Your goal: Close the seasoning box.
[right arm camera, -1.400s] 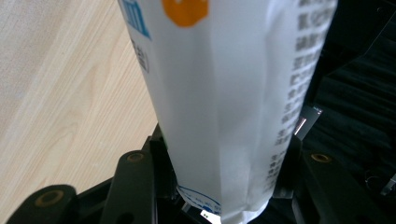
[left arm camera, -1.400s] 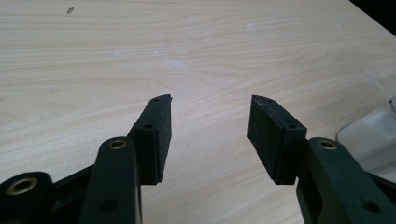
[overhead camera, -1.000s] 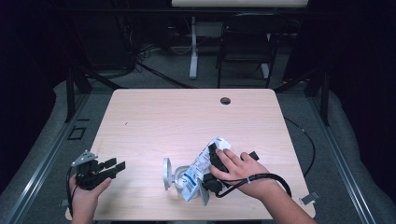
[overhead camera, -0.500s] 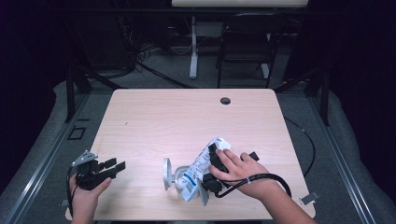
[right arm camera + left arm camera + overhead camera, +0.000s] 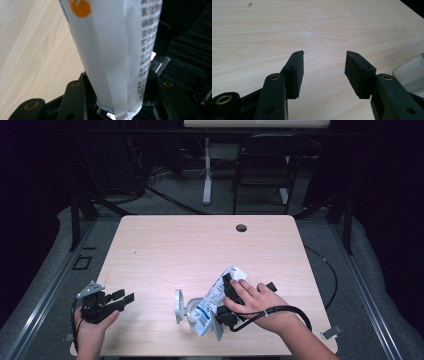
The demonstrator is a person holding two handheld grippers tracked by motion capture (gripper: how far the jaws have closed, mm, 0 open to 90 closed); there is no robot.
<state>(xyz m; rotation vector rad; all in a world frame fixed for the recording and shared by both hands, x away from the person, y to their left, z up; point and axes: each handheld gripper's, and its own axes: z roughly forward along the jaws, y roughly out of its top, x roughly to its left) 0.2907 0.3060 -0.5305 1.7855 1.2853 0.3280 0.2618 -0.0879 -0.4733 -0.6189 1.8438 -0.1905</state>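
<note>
1. Across the three high views almost nothing had changed: the right tongs (image 5: 227, 292) kept the same place at the lower centre-right of the frame, clamped on the pouch (image 5: 216, 301).
2. In the right gripper view the pouch (image 5: 117, 55) rose between the two black jaws, which pressed it from both sides near its lower end; its printed face ran toward the top of the frame.
3. The pouch lay tilted across a pale dish (image 5: 181, 306), its lower end over the dish and its upper end under the right hand (image 5: 255, 301).
4. The left tongs (image 5: 120, 299) stayed at the lower left of the high view, near the worktop (image 5: 200, 245) edge and well apart from the pouch.
5. In the left gripper view the left tongs (image 5: 323, 68) stood wide with nothing between them; bare worktop (image 5: 287, 30) lay ahead, and the dish (image 5: 412, 72) edge entered at the right.
6. Judgement: the stillness suggests a hold in a steady grasp, with the pouch secured and the lift or pour not yet begun.
</note>
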